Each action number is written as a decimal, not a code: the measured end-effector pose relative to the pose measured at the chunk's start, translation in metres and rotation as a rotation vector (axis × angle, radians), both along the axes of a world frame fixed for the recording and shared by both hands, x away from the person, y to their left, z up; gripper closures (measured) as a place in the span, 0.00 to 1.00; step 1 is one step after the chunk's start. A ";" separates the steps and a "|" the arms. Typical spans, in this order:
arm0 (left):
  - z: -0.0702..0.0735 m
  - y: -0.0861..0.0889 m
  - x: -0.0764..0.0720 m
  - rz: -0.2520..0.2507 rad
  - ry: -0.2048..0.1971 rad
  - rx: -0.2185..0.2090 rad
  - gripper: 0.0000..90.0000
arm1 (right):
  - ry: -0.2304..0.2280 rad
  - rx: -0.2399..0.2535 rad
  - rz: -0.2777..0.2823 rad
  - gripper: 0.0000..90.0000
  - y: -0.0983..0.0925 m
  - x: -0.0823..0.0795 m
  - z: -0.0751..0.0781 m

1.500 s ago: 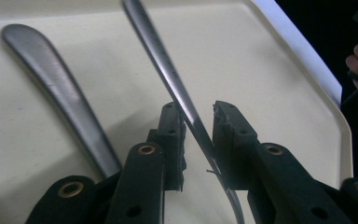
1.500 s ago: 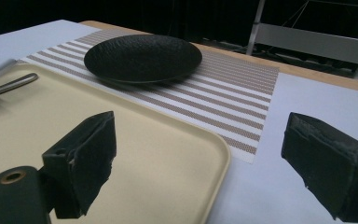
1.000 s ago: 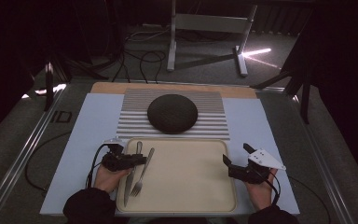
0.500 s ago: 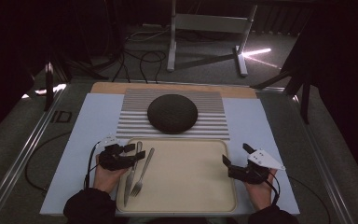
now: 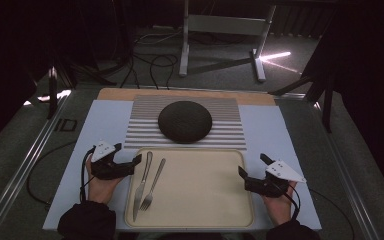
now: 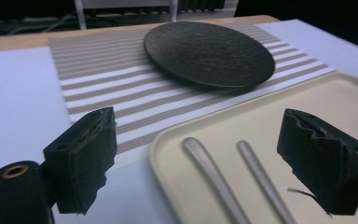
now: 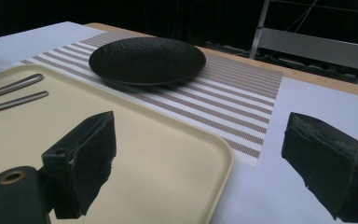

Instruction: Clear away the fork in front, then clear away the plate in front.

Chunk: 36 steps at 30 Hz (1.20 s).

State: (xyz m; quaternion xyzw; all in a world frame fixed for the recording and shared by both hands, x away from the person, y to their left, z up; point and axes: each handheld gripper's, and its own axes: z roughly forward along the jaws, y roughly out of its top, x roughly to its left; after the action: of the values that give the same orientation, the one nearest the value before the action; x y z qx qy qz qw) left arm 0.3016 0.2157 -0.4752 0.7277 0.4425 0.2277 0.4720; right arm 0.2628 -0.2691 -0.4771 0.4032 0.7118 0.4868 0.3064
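A beige tray [image 5: 200, 200] lies at the table's near edge. On its left part a knife [image 5: 141, 185] and a fork [image 5: 153, 186] lie side by side, handles pointing away from me. My left gripper [image 5: 128, 154] hovers just left of the tray's far left corner. Its jaws have just been opening and now stand open with nothing between them. In the left gripper view [image 6: 198, 128] the knife handle [image 6: 209, 172] and the fork handle [image 6: 261, 177] lie just beyond the jaws. My right gripper [image 5: 252, 165] is open and empty at the tray's right edge [image 7: 214, 154].
A black plate [image 5: 185, 121] sits on a striped placemat [image 5: 140, 132] behind the tray, all on a pale blue sheet [image 5: 105, 125]. The table's metal rails run along both sides. A stand's legs [image 5: 220, 30] and cables lie on the floor beyond.
My left gripper has pulled back leftward and a little upward from the cutlery handles, and its jaws have spread apart. Knife and fork stay on the tray. The right gripper has kept still.
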 end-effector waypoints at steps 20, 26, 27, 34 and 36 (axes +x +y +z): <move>0.012 0.026 0.008 -0.002 -0.004 0.018 0.00 | -0.006 0.022 -0.019 0.11 -0.005 0.000 0.001; 0.017 0.033 0.018 0.014 -0.007 0.000 0.00 | -0.003 0.025 -0.029 0.11 -0.007 0.001 0.000; 0.017 0.033 0.020 0.013 -0.006 0.001 0.00 | -0.004 0.025 -0.029 0.11 -0.007 0.001 0.000; 0.018 0.024 0.035 -0.008 0.005 0.002 0.00 | -0.006 0.028 -0.028 0.11 -0.008 0.002 0.000; 0.019 0.019 0.040 -0.011 0.002 0.005 0.00 | -0.008 0.032 -0.030 0.11 -0.008 0.001 0.000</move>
State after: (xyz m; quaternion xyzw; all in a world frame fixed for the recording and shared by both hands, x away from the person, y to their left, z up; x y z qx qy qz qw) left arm 0.3413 0.2349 -0.4564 0.7316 0.4384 0.2258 0.4708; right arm 0.2642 -0.2770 -0.4768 0.4169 0.6966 0.4948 0.3100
